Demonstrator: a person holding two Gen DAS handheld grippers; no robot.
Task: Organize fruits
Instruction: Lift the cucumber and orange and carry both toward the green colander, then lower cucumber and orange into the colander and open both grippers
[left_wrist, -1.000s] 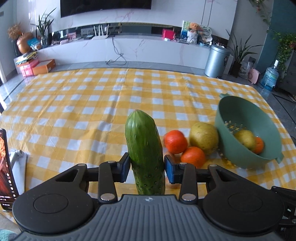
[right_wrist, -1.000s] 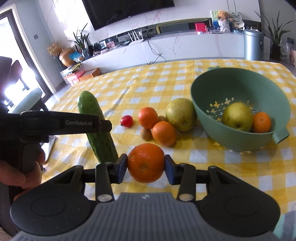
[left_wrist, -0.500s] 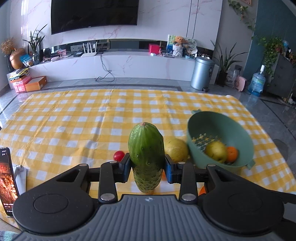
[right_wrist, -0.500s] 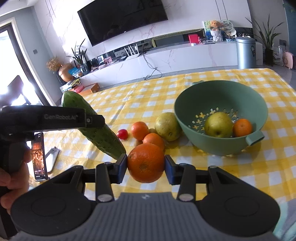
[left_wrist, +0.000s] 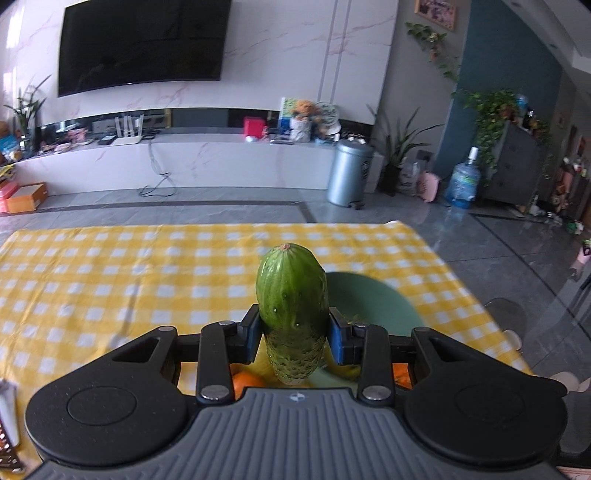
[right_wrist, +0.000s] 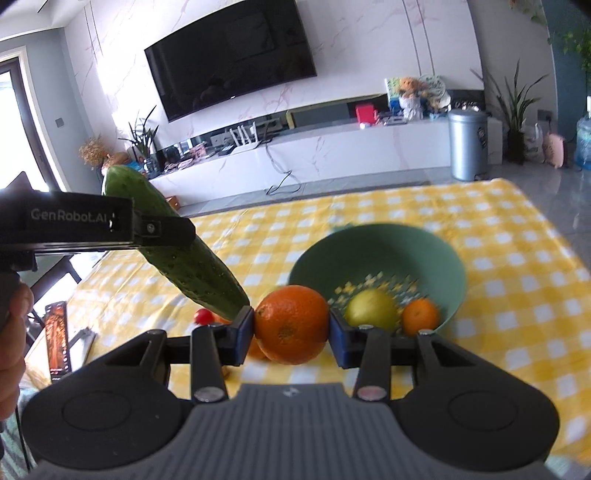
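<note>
My left gripper (left_wrist: 292, 338) is shut on a green cucumber (left_wrist: 291, 306) and holds it high above the yellow checked table. The green colander bowl (left_wrist: 373, 306) lies just behind and below it. My right gripper (right_wrist: 291, 338) is shut on a large orange (right_wrist: 291, 323), raised above the table in front of the bowl (right_wrist: 376, 258). The bowl holds a yellow-green pear (right_wrist: 371, 308) and a small orange (right_wrist: 419, 317). The left gripper with the cucumber (right_wrist: 177, 247) shows at the left of the right wrist view, tilted down toward the bowl.
A cherry tomato (right_wrist: 204, 316) and more oranges (left_wrist: 243, 384) lie on the tablecloth (right_wrist: 517, 280) near the bowl. A phone (right_wrist: 57, 341) lies at the table's left edge. A TV wall, cabinet and bin (left_wrist: 349, 173) stand beyond the table.
Both grippers have risen with their fruit. The left gripper has carried the cucumber up and toward the bowl. The loose fruits have dropped below the left view.
</note>
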